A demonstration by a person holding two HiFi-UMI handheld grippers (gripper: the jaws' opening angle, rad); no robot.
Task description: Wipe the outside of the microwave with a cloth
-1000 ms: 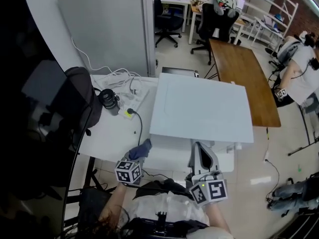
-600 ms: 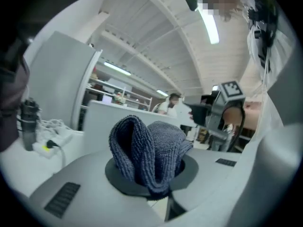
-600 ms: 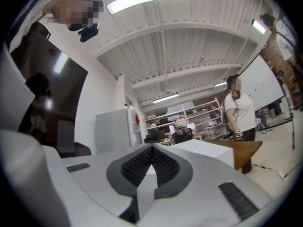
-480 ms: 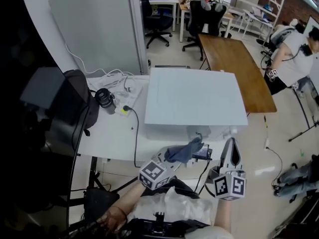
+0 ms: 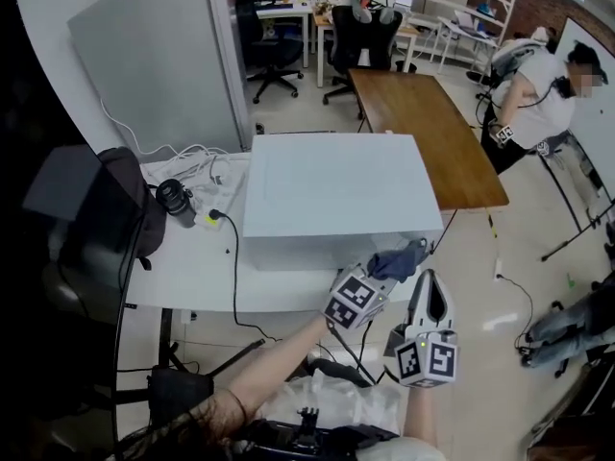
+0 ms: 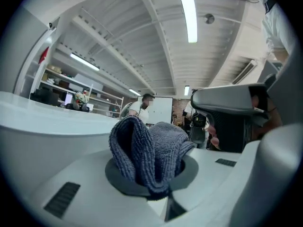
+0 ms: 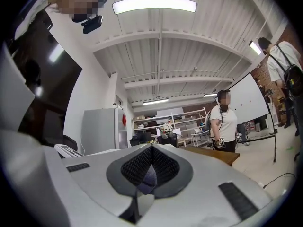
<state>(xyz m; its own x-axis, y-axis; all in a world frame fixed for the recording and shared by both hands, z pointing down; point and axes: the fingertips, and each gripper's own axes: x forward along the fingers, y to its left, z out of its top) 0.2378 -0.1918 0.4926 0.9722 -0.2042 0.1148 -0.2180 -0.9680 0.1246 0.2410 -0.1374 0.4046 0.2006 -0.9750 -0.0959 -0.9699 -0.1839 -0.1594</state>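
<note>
The white microwave [image 5: 336, 195] stands on a white table [image 5: 183, 272]. My left gripper [image 5: 389, 267] is shut on a blue-grey cloth [image 5: 401, 257], which sits at the microwave's front right corner, just below its top edge. In the left gripper view the folded cloth [image 6: 149, 150] bulges up out of the jaws, with a white surface [image 6: 47, 124] close on the left. My right gripper [image 5: 430, 279] hovers just right of the left one, off the table edge, pointing away from me. Its jaws [image 7: 144, 174] are closed together and hold nothing.
A black backpack [image 5: 110, 214], a black cylinder [image 5: 175, 200] and cables with a power strip [image 5: 207, 166] lie left of the microwave. A wooden table [image 5: 423, 133] extends behind it on the right. A person [image 5: 533, 94] stands at the far right, and a grey cabinet [image 5: 154, 56] at the back left.
My left gripper has carried the cloth rightward along the microwave's front, from its left corner to its right corner. The right gripper has also shifted right, and the head view has swung.
</note>
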